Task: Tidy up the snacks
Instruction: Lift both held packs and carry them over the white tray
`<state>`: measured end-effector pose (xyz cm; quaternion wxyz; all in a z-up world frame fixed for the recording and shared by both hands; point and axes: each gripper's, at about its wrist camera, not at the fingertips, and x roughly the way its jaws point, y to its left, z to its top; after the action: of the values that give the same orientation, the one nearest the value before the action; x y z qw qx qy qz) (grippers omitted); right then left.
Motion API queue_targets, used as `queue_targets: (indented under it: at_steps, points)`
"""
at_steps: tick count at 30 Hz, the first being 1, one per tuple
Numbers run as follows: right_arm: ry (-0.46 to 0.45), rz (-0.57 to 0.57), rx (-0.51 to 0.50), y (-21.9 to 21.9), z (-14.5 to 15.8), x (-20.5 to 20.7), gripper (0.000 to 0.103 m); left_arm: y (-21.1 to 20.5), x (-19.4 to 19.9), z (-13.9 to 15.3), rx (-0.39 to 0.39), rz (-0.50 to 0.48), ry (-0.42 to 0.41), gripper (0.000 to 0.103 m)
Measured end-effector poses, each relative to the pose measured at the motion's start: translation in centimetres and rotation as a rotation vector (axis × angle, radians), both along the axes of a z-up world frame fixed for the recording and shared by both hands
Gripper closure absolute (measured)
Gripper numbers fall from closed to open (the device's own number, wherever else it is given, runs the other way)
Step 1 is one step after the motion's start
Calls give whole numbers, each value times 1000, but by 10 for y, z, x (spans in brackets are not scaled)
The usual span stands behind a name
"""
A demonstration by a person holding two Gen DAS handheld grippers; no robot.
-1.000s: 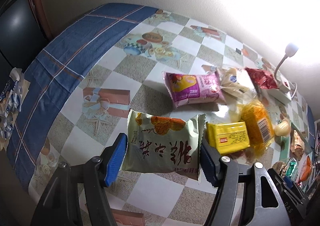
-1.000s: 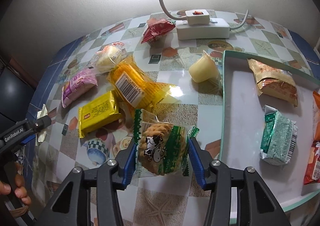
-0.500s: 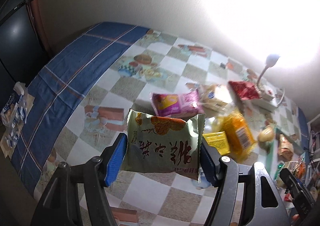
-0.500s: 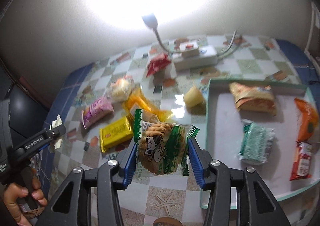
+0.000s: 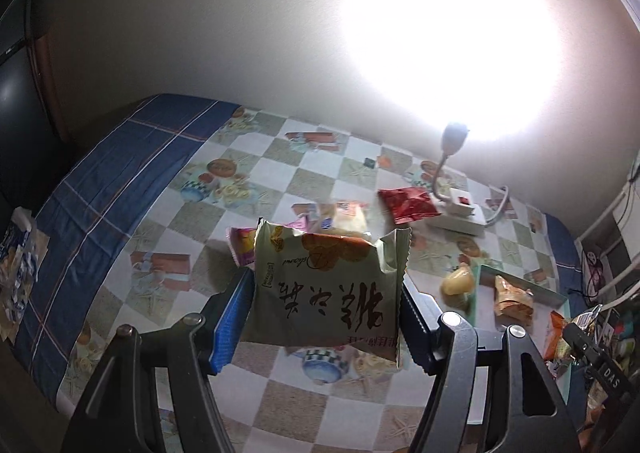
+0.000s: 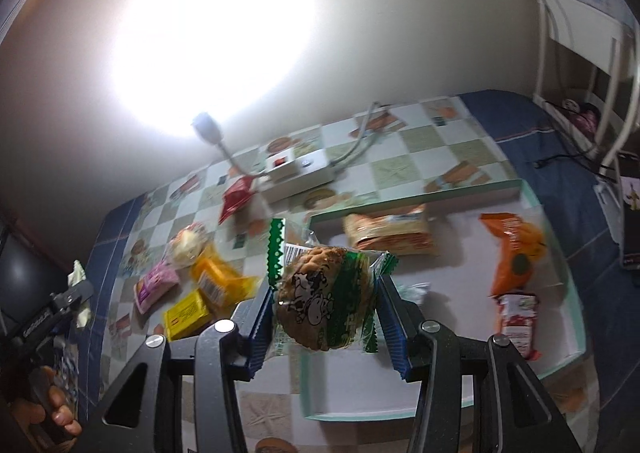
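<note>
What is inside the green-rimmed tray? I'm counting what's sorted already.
The tray shows a tan packet, orange packet and red packet; the held cookie pack covers more.

Cookie packet (image 6: pixel 326 307) in right claw (image 6: pixel 325 317)

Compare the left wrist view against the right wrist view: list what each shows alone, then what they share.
Left only: the left gripper shut on a pale green packet.
Right only: the right gripper shut on a cow-print cookie, and a yellow box.
Both: the red packet, the lamp and the tray.
</note>
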<state>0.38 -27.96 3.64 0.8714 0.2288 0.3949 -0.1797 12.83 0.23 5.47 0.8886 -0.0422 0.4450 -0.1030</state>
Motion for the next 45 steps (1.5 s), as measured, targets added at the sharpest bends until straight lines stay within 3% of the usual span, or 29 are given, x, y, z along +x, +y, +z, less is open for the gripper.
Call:
queue_targets:
  at_steps: [13, 23, 34, 45]
  points:
    - [-13, -218, 14, -82, 4, -54, 52, -70, -29, 11, 13, -142, -44, 33]
    - [-10, -311, 29, -116, 1, -82, 52, -140, -63, 6, 57, -335, -50, 33]
    - [70, -342, 44, -133, -16, -89, 51, -195, -99, -20, 148, -508, -25, 33]
    - [168, -252, 81, -119, -41, -65, 51, -228, -113, -66, 240, -596, 66, 33]
